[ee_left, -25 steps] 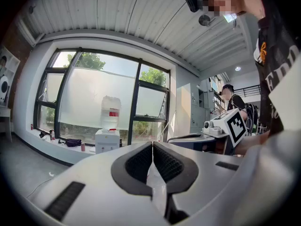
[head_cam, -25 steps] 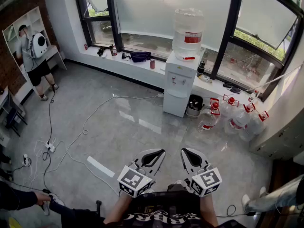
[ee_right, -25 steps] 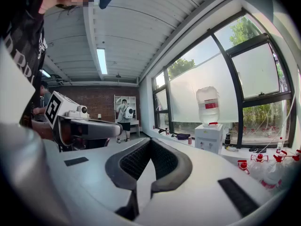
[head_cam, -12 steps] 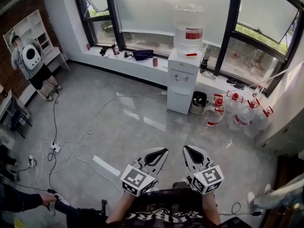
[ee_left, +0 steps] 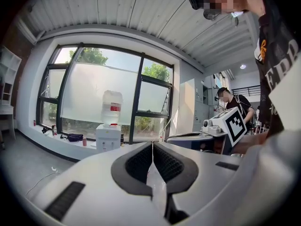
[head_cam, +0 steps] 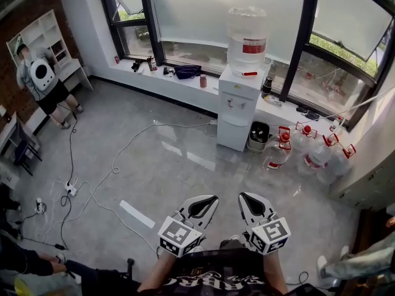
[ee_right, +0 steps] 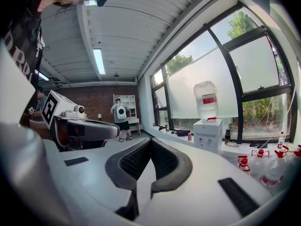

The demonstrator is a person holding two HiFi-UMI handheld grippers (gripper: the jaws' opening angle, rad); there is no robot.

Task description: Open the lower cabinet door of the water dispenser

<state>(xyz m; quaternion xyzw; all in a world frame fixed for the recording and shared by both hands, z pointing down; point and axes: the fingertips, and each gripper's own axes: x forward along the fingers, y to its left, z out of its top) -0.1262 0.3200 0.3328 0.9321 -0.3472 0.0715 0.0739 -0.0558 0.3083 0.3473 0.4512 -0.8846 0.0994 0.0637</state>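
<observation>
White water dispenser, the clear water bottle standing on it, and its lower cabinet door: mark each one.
White water dispenser (head_cam: 238,91), head view, on its upper front panel.
Clear water bottle (head_cam: 247,32), head view, middle of its wall.
Lower cabinet door (head_cam: 232,134), head view, centre of the door face.

White water dispenser, lower cabinet door shut

We see it standing upright at the far edge of the floor, backed against the window ledge, with a clear, red-labelled bottle inverted on top. The white door sits flush and closed.
</observation>
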